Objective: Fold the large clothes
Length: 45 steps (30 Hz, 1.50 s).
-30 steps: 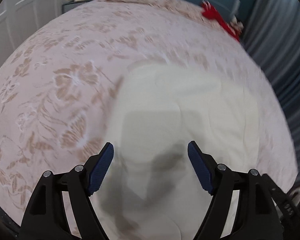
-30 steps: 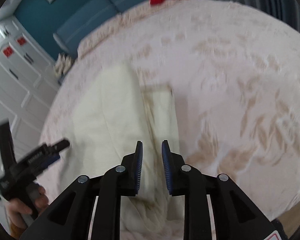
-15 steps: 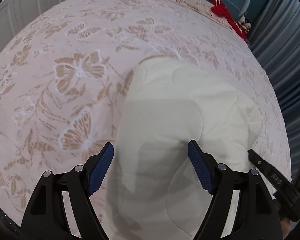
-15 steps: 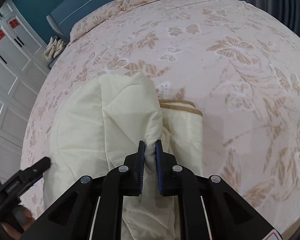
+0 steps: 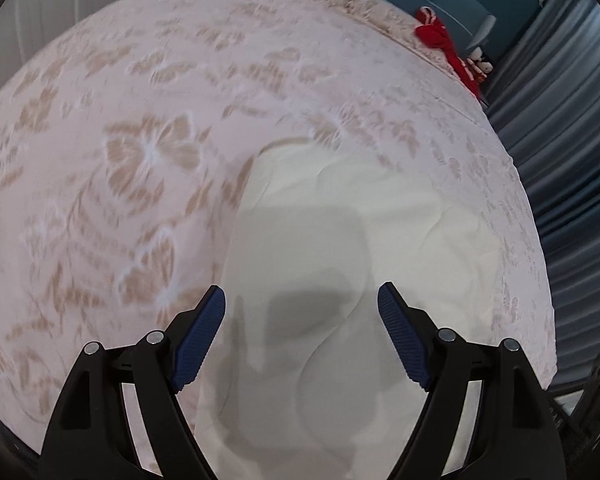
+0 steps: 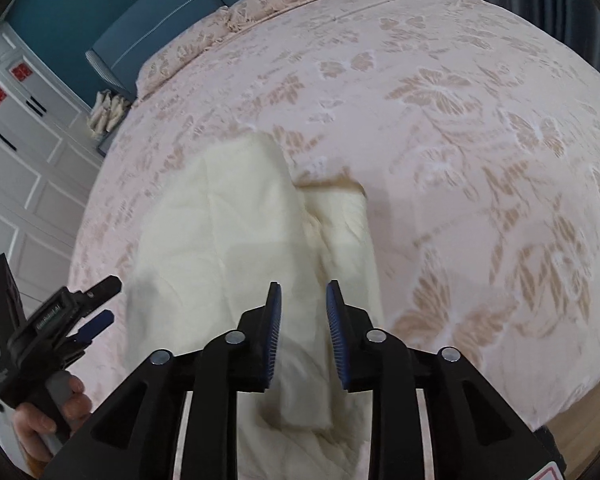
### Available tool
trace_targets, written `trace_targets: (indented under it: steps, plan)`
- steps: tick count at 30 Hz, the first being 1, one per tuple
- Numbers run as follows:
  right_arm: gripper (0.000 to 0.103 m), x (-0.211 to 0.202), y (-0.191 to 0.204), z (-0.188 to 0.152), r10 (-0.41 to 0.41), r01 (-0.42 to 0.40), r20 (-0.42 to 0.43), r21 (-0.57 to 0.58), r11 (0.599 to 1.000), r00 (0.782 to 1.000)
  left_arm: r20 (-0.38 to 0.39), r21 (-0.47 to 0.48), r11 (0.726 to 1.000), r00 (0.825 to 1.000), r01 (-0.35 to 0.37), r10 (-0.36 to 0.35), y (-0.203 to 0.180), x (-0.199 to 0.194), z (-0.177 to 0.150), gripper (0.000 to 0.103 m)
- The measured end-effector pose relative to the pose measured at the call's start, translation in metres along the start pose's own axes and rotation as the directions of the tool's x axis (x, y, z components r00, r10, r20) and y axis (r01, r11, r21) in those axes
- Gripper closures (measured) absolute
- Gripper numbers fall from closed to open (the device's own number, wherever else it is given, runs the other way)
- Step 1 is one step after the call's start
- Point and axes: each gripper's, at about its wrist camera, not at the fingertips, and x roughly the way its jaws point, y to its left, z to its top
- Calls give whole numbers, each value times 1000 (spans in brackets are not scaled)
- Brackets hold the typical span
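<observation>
— Any writing you can read?
— Only blurred white print on the left gripper (image 6: 96, 304); illegible.
— And the folded cream quilted blanket (image 6: 228, 248)?
— Near the bed's front edge, on the pink butterfly-patterned bedspread (image 6: 460, 128). Left jaws spread wide, empty. The right gripper (image 6: 300, 328) just opened, pinching nothing.
— The room?
— Teal headboard (image 6: 160, 28), white cabinets (image 6: 24, 152), red cloth (image 5: 440, 40) at the far corner.
</observation>
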Motion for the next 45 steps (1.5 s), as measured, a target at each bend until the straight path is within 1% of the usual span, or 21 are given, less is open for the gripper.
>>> trace_targets:
  steps: [2, 4, 5, 6, 7, 9, 11, 12, 14, 17, 23, 28, 31, 32, 34, 35, 36, 38, 40, 42, 45]
  plan:
    - [62, 10, 9, 16, -12, 12, -11, -29, 1000, 1000, -1, 32, 999, 1000, -8, 8, -11, 6, 10, 27]
    - [62, 33, 15, 28, -22, 19, -67, -46, 999, 998, -32, 73, 997, 999, -33, 36, -20, 22, 15, 27]
    - [69, 43, 16, 31, -25, 20, -96, -46, 999, 995, -57, 87, 995, 997, -48, 53, -23, 32, 16, 28]
    - [90, 53, 17, 33, -19, 13, -127, -48, 999, 992, -84, 94, 994, 994, -60, 68, -25, 41, 17, 30]
    - [95, 55, 17, 35, -22, 15, -135, -53, 998, 991, -84, 96, 993, 994, -62, 70, -27, 41, 17, 31]
    - [99, 37, 22, 40, -8, 2, -78, -79, 997, 997, -50, 118, 992, 998, -38, 44, -32, 32, 20, 31]
    - [99, 19, 28, 41, -17, 15, -25, -112, 994, 1000, -34, 140, 989, 998, -49, 54, -36, 30, 21, 30]
    - [99, 18, 29, 40, -44, 42, -13, -125, 991, 999, -38, 152, 987, 997, -61, 68, -37, 35, 20, 30]
    - [99, 34, 29, 35, -133, 127, -25, -165, 978, 991, -74, 175, 981, 992, -85, 99, -36, 56, 14, 28]
    - [100, 68, 28, 19, -216, 198, -57, -221, 955, 975, -49, 215, 969, 989, -123, 136, -38, 70, 5, 24]
    - [100, 97, 26, 2, -283, 259, -53, -274, 926, 958, -20, 234, 958, 984, -165, 175, -39, 84, -3, 22]
    - [99, 105, 33, -8, -331, 312, -7, -318, 895, 943, 28, 248, 945, 977, -213, 213, -40, 89, -12, 17]
    - [92, 93, 40, -10, -339, 331, 35, -330, 884, 940, 55, 229, 950, 977, -214, 206, -37, 76, -13, 17]
    - [85, 84, 42, -12, -335, 334, 56, -321, 886, 941, 63, 211, 954, 977, -211, 202, -34, 69, -13, 17]
    - [66, 66, 41, -15, -337, 347, 86, -288, 893, 938, 63, 159, 967, 979, -200, 192, -24, 53, -15, 16]
    - [54, 61, 39, -17, -337, 350, 95, -271, 897, 937, 63, 136, 972, 981, -193, 186, -18, 46, -16, 14]
    - [47, 53, 35, -19, -330, 345, 101, -246, 906, 939, 65, 117, 976, 982, -186, 180, -13, 40, -18, 13]
    - [41, 46, 24, -23, -308, 316, 75, -197, 928, 949, 67, 78, 978, 980, -192, 187, 0, 27, -22, 10]
    - [40, 47, 10, -27, -266, 265, 12, -135, 955, 964, 31, 40, 985, 985, -169, 168, 13, 25, -25, 10]
    - [40, 52, -4, -30, -199, 196, -51, -55, 979, 979, -22, -29, 994, 994, -107, 107, 29, 30, -29, 8]
    - [39, 60, -14, -33, -134, 136, -94, 19, 990, 986, -81, -139, 990, 997, -12, 1, 49, 42, -36, 7]
